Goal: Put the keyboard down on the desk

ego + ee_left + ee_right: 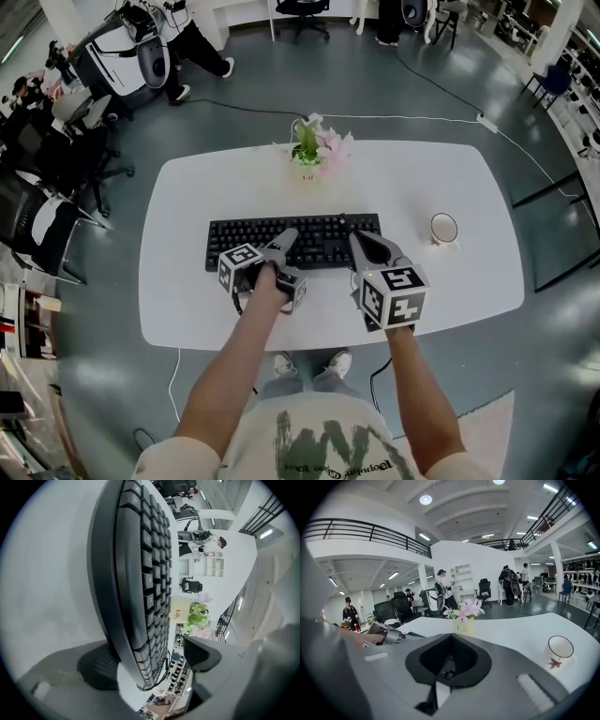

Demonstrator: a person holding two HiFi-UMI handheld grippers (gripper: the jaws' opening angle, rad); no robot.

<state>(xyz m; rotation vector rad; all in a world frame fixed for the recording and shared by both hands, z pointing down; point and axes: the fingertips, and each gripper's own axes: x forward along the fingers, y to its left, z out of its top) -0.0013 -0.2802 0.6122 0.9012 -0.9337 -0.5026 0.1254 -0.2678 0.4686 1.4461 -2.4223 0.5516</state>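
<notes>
- Keyboard (281, 234): flat on worktop (469, 197); release step.
- Left hand-held gripper (152, 665): jaws wide apart, keyboard edge between.
- Right hand-held gripper (366, 246): clamped on keyboard; should open next.

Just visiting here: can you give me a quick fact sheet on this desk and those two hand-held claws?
Desk: white, rounded corners
Keyboard: black, lying across the desk's middle
Left gripper: jaws open, keyboard's near edge between them, one pad clear of the keys
Right gripper: jaws together, tips over the keyboard's right end
Flowers: behind the keyboard
Cup: right of the keyboard, apart from it
</notes>
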